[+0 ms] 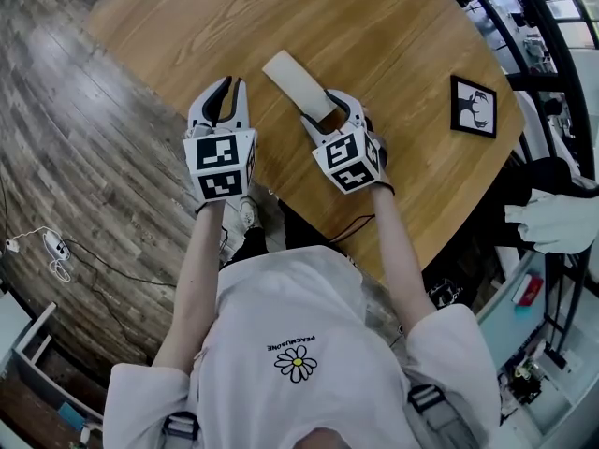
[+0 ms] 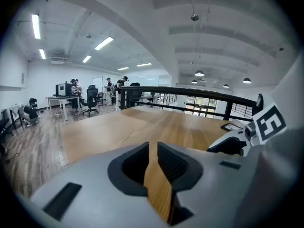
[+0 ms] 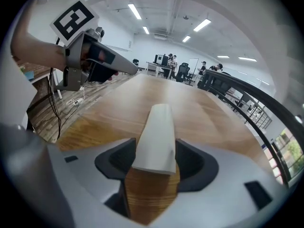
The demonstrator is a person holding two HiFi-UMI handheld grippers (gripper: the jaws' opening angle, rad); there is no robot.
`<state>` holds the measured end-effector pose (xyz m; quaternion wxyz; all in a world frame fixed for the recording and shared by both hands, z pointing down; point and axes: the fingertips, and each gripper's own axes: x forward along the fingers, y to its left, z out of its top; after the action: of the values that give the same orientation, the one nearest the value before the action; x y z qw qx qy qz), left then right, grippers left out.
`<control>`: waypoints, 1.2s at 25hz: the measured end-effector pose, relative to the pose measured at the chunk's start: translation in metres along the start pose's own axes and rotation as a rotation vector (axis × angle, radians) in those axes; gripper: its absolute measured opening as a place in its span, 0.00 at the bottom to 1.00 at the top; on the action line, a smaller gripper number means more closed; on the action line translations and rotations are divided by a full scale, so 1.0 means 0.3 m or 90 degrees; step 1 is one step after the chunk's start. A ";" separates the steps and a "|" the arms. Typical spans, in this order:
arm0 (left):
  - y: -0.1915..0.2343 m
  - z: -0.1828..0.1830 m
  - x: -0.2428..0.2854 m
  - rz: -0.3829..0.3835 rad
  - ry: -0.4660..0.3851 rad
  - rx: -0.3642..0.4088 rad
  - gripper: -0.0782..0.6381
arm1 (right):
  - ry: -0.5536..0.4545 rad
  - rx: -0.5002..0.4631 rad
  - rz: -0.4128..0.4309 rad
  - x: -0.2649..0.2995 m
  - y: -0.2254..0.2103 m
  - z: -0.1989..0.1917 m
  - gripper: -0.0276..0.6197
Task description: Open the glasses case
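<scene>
White T-shirt (image 1: 299,344) fills the bottom of the head view; person stands at the near edge of the worktop (image 1: 393,26), both arms reaching out over it. Round wooden worktop, mostly bare.

Right gripper (image 1: 329,108) is angled down onto the near end of the glasses case (image 1: 292,80). In the right gripper view its jaws are spread wide, one on each side of that end of the case (image 3: 156,132). Case fills nearly the whole gap; pads don't look clamped yet. My read: this side is there to pin the base so the case doesn't slide.

Left gripper (image 1: 227,84) sits just left of the case, near the same edge, not touching it. Its jaws stand a narrow slit apart with only bare wood showing between them (image 2: 153,148). Likely lining up to catch the lid.

Case is white, closed, lying flat close to the near edge, long axis running diagonally away to the left. Not opened yet.

Black-framed deer print (image 1: 474,106) lies by the right edge, well apart from everything, not involved.
</scene>
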<state>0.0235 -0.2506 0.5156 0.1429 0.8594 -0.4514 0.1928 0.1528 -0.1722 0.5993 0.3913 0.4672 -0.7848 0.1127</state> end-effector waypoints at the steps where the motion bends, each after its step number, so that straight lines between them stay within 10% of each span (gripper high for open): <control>1: -0.007 -0.009 0.019 -0.007 0.011 0.005 0.20 | -0.001 0.003 0.002 0.000 -0.001 0.000 0.43; 12: -0.073 -0.178 0.225 -0.108 0.196 -0.006 0.33 | -0.011 0.022 0.032 -0.006 0.009 0.004 0.43; 30: -0.155 -0.210 0.277 -0.184 0.250 0.107 0.22 | -0.013 -0.002 0.020 -0.001 0.005 0.001 0.43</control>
<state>0.0924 -0.2585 0.6063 0.1820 0.8701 -0.2699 0.3701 0.1515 -0.1711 0.5992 0.3824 0.4551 -0.7962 0.1126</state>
